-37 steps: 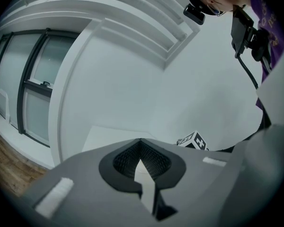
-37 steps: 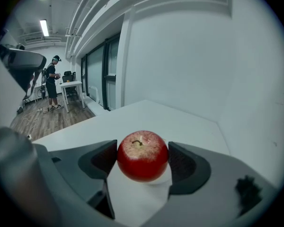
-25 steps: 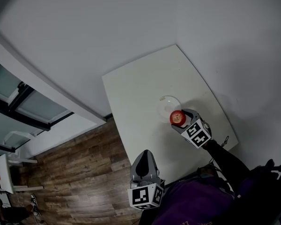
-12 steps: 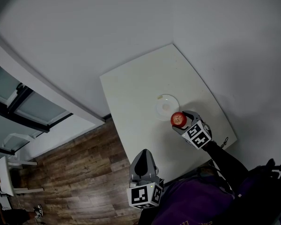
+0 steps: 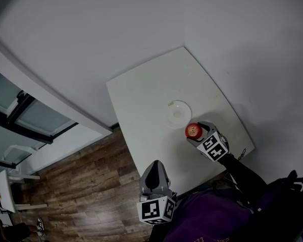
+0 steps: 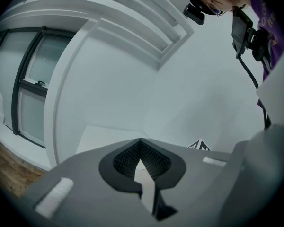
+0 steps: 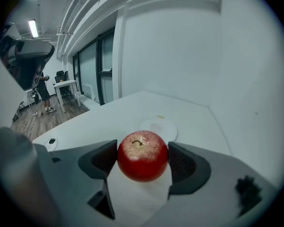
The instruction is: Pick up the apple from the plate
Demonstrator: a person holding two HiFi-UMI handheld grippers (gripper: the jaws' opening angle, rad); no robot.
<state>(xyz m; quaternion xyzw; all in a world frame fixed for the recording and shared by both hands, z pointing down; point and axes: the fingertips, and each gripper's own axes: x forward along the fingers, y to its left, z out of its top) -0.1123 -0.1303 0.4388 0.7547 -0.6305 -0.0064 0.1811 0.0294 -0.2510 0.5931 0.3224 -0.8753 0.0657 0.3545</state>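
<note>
White tabletop carries one plate. One red apple is pinched, stem up, between the two fingers of the right gripper. It is apart from the plate, on the side nearer to the person. Left gripper hangs off the tabletop edge, with its fingers pressed together.

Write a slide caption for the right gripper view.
Right gripper holding a red apple clear of the white plate on the table behind.
</note>
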